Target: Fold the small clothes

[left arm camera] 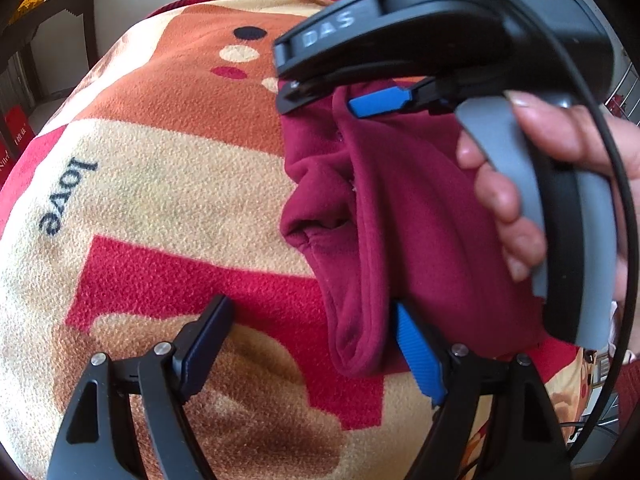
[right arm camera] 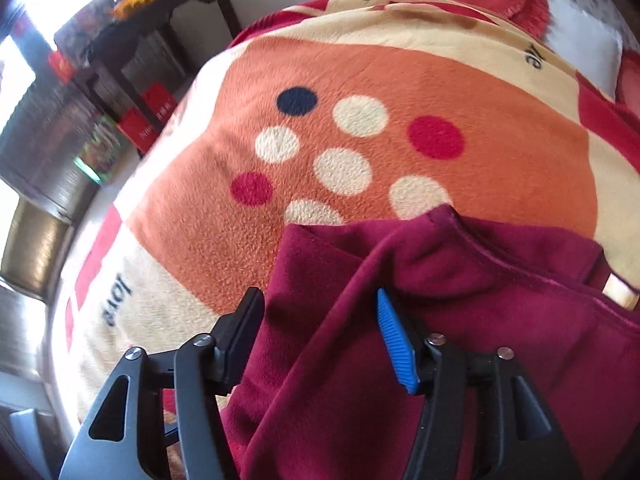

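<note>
A fleece blanket printed in orange, cream and red blocks, with coloured dots and the word "love", covers the whole surface under both cameras. In the left wrist view its far left edge falls away toward a dark wooden side table standing on the floor. The left gripper hovers over a red block of the blanket with its fingers spread wide and nothing between them; its blue-padded finger stands just beside the near end of a dark red fleece garment, though whether it touches cannot be told. That garment lies bunched in long folds on the right half of the blanket. Further right, a hand wraps the grey handle of the right gripper, whose tips reach the garment's far end.

In the right wrist view the right gripper has its fingers apart, with a raised fold of the dark red garment passing loosely between them; the pads do not press it. The blanket's dotted orange patch lies just beyond.
</note>
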Action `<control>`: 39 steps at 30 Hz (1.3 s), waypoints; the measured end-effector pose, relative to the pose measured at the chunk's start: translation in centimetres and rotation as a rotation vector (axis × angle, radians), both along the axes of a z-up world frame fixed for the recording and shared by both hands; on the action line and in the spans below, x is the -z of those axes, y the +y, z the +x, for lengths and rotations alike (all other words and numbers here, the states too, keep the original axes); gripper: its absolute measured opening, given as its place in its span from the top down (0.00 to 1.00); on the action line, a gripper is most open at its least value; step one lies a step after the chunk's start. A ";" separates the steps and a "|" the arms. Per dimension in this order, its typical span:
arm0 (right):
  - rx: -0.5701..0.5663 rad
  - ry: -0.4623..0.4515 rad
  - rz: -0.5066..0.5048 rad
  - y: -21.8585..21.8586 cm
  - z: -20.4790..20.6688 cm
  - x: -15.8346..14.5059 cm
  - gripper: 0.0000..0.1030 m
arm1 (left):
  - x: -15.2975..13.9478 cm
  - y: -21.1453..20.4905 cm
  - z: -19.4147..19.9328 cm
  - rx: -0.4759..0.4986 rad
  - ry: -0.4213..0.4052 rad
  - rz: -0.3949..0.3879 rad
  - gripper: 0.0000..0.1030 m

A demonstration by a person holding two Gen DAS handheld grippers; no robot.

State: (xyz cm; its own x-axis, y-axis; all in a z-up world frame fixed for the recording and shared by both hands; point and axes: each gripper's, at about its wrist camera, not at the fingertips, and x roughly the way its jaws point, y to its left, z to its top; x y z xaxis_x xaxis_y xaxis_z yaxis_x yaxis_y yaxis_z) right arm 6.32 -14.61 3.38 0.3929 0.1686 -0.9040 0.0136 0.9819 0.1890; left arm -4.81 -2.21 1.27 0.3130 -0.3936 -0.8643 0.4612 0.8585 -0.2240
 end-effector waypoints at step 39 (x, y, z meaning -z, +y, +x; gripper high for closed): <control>0.081 -0.044 0.195 -6.8 -2.4 -4.0 0.56 | -3.8 -3.9 0.3 0.081 -0.058 -0.165 0.82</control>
